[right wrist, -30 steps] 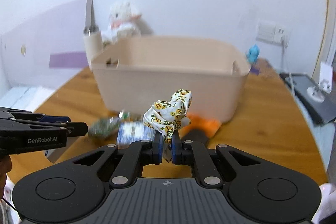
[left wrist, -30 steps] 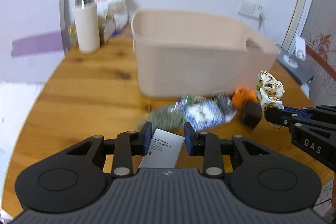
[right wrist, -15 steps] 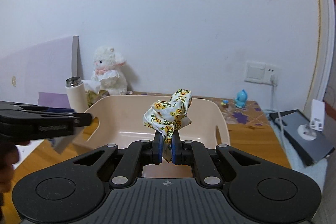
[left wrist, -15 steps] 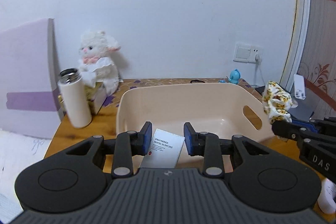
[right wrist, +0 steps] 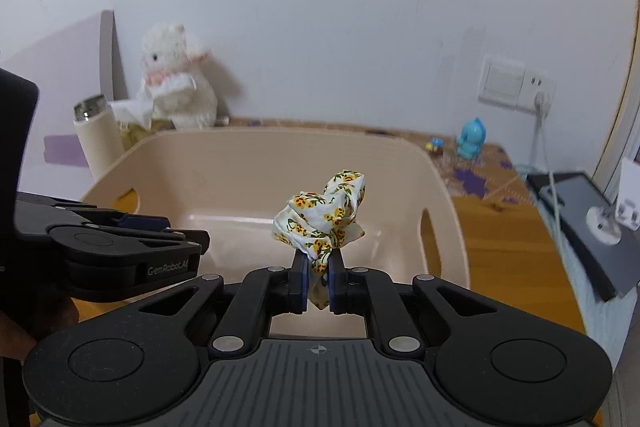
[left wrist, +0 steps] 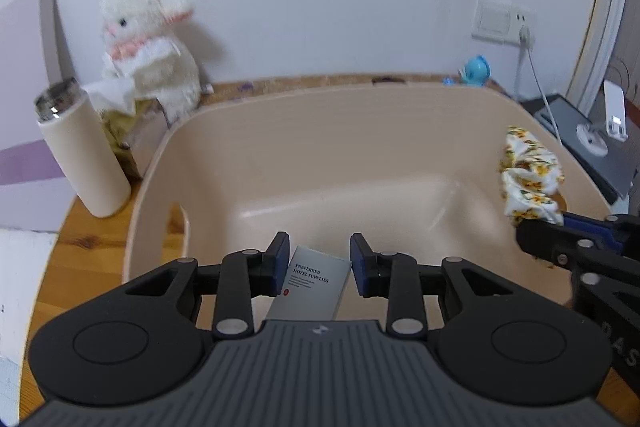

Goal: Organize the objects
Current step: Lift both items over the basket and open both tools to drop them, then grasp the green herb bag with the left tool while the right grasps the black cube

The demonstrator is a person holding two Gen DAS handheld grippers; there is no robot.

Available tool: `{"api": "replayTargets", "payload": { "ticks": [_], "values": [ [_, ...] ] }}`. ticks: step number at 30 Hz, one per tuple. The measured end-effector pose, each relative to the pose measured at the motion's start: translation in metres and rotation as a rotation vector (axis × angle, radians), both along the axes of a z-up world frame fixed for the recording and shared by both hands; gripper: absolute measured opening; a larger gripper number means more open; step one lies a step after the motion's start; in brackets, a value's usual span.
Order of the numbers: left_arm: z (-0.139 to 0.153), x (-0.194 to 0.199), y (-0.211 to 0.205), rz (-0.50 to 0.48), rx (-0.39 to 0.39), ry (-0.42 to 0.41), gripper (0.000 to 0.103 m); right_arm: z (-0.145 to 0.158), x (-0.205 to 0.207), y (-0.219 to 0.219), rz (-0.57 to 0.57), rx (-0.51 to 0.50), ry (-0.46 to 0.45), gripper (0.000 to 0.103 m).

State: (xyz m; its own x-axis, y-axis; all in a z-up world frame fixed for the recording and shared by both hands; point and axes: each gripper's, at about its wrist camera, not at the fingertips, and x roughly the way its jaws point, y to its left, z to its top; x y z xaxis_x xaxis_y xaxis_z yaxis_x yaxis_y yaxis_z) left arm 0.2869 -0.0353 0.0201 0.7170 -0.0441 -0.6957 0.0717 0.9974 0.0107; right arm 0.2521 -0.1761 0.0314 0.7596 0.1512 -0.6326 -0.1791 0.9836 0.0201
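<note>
Where tool frame (left wrist: 316, 307) overlaps, card's (left wrist: 312, 281) lower edge hides.

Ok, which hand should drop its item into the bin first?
Probably the right gripper: its floral scrunchie hangs well over the beige bin. The left gripper holds its small box just above the near rim.

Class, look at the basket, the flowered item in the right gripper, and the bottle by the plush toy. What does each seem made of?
Basket: likely matte beige plastic, with smooth moulded walls. Flowered item: printed fabric, crumpled and gathered. Bottle: cream matte body, shiny metal rim; body material unclear.
</note>
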Motion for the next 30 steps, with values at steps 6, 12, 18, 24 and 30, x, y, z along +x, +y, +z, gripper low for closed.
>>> {"api": "replayTargets", "payload": {
  "ticks": [6, 12, 18, 24, 30],
  "values": [
    [0.002, -0.01, -0.003, -0.011, 0.056, -0.013, 0.072, 0.0, -0.012, -0.002, -0.013, -0.031, -0.008, 0.044],
    [0.024, -0.039, 0.002, -0.008, 0.091, -0.07, 0.087, 0.023, -0.04, -0.009, -0.032, -0.035, -0.069, 0.071],
    [0.039, -0.079, 0.01, -0.011, 0.09, -0.108, 0.091, 0.035, -0.076, -0.013, -0.025, -0.048, -0.094, 0.087],
    [0.04, -0.112, 0.018, -0.009, 0.074, -0.111, 0.092, 0.032, -0.107, -0.009, -0.002, -0.104, -0.098, 0.099],
    [0.023, -0.137, 0.03, -0.015, 0.079, -0.08, 0.092, 0.011, -0.122, -0.01, 0.002, -0.122, -0.052, 0.102]
  ]
}}
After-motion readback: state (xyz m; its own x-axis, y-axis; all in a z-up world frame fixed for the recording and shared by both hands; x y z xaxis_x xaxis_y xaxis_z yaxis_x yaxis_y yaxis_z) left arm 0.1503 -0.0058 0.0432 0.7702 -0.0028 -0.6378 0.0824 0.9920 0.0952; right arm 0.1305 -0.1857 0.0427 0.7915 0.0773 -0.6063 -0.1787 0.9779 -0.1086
